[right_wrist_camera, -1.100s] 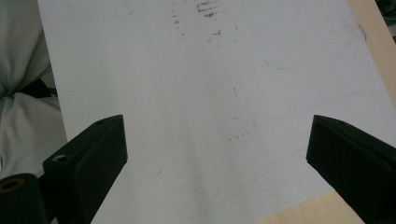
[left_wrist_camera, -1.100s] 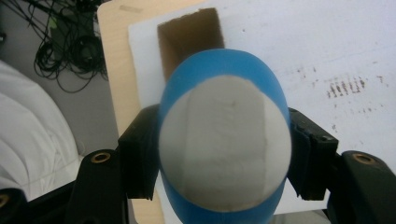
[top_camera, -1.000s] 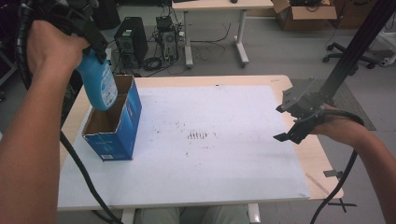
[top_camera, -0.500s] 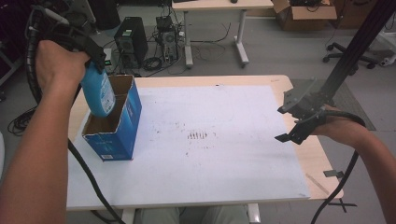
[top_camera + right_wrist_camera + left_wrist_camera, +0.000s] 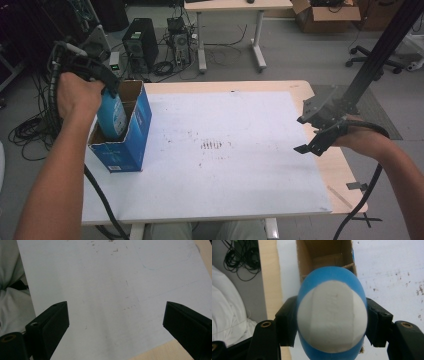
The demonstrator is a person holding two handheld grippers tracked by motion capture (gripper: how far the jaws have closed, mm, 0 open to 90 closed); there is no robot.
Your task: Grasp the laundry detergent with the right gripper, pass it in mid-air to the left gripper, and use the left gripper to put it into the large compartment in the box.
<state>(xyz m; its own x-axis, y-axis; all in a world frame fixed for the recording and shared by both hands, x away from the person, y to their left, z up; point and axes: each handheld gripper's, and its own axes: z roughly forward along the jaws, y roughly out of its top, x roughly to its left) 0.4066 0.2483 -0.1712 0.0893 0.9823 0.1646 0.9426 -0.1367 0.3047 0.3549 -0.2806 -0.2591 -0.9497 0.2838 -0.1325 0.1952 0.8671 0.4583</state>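
Two grippers are at work over a table [image 5: 240, 87] covered by a white sheet [image 5: 235, 165]: the left gripper [image 5: 107, 92], at the far left, is clamped on a blue bottle [image 5: 112, 116] whose lower end sits inside an open blue cardboard box [image 5: 131, 145] near the sheet's left edge. Seen along the left gripper's jaws, the bottle's white, blue-rimmed end [image 5: 332, 315] is pressed between both pads above the box's brown interior. At the right edge, the right gripper [image 5: 314, 136] hovers above the sheet with its jaws wide apart and nothing between them.
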